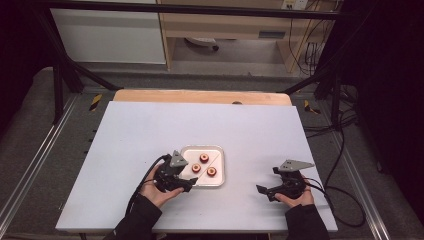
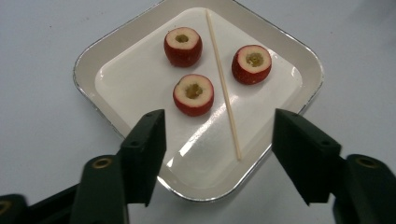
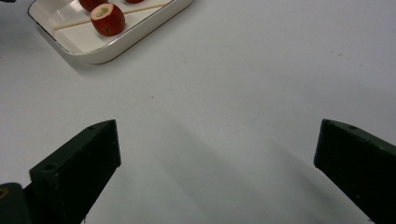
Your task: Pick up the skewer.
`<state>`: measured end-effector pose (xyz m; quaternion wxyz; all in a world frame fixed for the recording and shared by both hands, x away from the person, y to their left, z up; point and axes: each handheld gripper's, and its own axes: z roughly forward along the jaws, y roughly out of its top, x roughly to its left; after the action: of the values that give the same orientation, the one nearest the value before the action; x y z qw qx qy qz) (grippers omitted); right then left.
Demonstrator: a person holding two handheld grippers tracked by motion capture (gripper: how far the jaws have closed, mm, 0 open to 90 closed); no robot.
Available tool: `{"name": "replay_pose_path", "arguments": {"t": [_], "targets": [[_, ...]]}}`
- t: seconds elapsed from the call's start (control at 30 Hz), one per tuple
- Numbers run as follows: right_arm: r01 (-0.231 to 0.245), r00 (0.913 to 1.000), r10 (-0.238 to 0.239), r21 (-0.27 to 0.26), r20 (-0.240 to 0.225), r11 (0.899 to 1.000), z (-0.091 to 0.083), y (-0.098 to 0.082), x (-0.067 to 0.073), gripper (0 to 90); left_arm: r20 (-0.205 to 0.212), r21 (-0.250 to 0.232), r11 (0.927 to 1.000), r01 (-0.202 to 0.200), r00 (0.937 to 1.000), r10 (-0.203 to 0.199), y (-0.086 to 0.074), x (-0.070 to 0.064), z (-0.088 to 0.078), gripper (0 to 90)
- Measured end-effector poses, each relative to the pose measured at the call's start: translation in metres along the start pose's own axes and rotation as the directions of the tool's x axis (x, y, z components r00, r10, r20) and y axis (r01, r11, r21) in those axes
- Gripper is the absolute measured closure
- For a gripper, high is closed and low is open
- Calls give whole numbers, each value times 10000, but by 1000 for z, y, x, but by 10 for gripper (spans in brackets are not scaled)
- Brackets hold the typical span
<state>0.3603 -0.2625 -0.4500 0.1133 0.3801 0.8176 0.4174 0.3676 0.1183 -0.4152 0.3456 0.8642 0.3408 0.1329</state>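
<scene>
- Hovering with jaws apart and empty: left gripper (image 2: 219, 154) at the tray (image 2: 93, 51) edge, right gripper (image 3: 217, 154) over bare table (image 3: 243, 79).
- Lying loose in tray: three cored red fruit pieces (image 2: 193, 94), probably hawthorn, beside skewer (image 2: 223, 84).
- Nothing threaded yet; likely all skewering left.
</scene>
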Motion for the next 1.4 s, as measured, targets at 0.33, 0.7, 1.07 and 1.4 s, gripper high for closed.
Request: {"name": "replay_pose_path", "arguments": {"t": [0.33,0.7,1.07,1.4], "targets": [[25,10000,-25,14,-5,10000,0,0,0,10,-202,499,9987,-34,9998,44,6,-11,26,623],[-2,10000,2,34,-6,10000,1,0,1,10,-370,705,9975,53,9993,-27,5,-16,36,784],[-10,10000,10,63,-19,10000,2,0,1,11,-606,677,9977,-101,9981,143,4,-24,37,876],[22,10000,-22,71,-44,10000,2,-1,1,10,-625,383,9988,315,9976,-291,1,-22,36,886]]}}
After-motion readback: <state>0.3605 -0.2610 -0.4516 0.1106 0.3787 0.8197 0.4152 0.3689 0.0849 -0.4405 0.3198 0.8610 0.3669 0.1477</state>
